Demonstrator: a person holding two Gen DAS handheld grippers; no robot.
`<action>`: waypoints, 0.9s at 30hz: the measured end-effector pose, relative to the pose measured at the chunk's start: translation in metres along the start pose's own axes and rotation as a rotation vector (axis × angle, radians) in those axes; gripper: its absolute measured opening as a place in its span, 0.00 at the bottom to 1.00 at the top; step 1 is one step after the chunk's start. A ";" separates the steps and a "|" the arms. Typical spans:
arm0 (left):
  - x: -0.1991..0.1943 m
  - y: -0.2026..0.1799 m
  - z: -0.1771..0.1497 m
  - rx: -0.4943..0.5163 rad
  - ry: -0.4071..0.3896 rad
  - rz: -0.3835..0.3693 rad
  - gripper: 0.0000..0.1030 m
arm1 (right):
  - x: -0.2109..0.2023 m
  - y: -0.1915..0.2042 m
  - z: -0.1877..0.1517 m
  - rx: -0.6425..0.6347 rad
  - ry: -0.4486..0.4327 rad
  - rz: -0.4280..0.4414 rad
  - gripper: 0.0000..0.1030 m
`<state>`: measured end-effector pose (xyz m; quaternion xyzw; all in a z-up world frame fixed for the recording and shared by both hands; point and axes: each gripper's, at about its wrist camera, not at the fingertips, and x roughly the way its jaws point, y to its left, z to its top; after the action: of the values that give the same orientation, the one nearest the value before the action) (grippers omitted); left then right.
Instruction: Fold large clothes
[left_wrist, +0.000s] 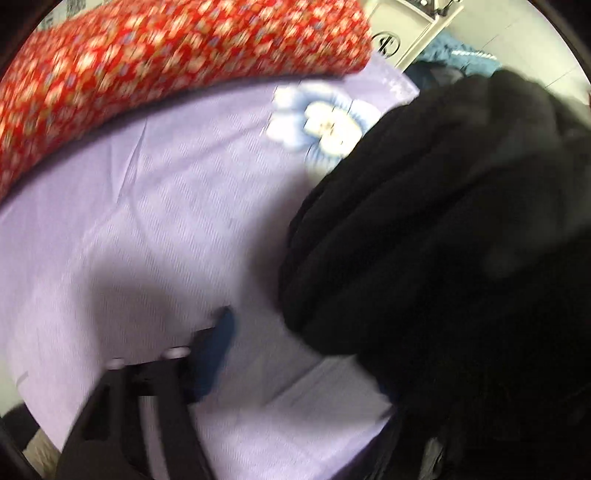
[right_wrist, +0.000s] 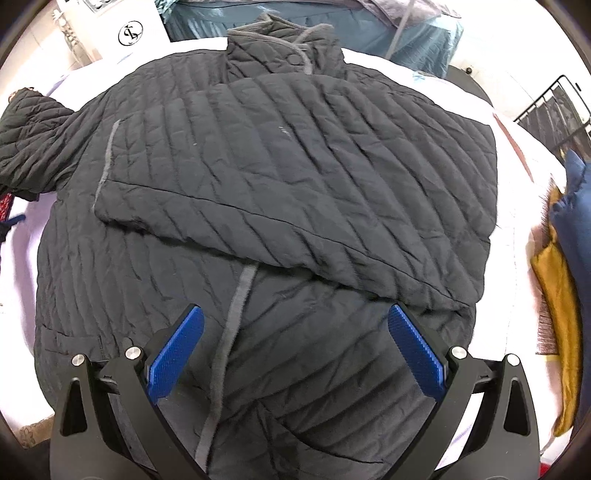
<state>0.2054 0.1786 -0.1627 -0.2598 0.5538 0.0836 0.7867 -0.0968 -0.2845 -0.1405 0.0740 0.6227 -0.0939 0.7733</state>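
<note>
A black quilted jacket (right_wrist: 280, 177) lies face up on the lilac sheet (left_wrist: 147, 221) of a bed. One sleeve (right_wrist: 295, 206) is folded across its chest, and the other sleeve (right_wrist: 33, 133) sticks out to the left. My right gripper (right_wrist: 295, 312) hovers open over the jacket's lower front, with nothing between its blue pads (right_wrist: 177, 354). The left wrist view is blurred. There my left gripper (left_wrist: 295, 317) is at the edge of the black sleeve (left_wrist: 424, 240). Its left pad (left_wrist: 218, 343) stands clear of the fabric with sheet showing between them. Its other finger is hidden under the black cloth.
A red floral quilt (left_wrist: 166, 55) lies along the far side of the sheet. Beyond the collar are a white box with a round logo (right_wrist: 129, 33) and teal bedding (right_wrist: 369, 33). Yellow and blue cloth (right_wrist: 554, 277) and a black wire rack (right_wrist: 554, 107) are at the right.
</note>
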 end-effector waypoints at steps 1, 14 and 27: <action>-0.004 -0.001 0.005 0.009 -0.017 -0.004 0.25 | 0.000 -0.003 -0.001 0.011 -0.001 -0.003 0.95; -0.152 -0.060 0.073 0.211 -0.386 -0.040 0.11 | -0.002 0.006 0.005 0.003 -0.014 0.042 0.95; -0.071 -0.275 -0.128 0.740 -0.027 -0.307 0.11 | -0.015 -0.016 0.002 0.074 -0.039 0.048 0.95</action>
<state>0.1880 -0.1083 -0.0434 -0.0376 0.4908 -0.2366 0.8377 -0.1020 -0.2992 -0.1251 0.1158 0.6014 -0.0996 0.7842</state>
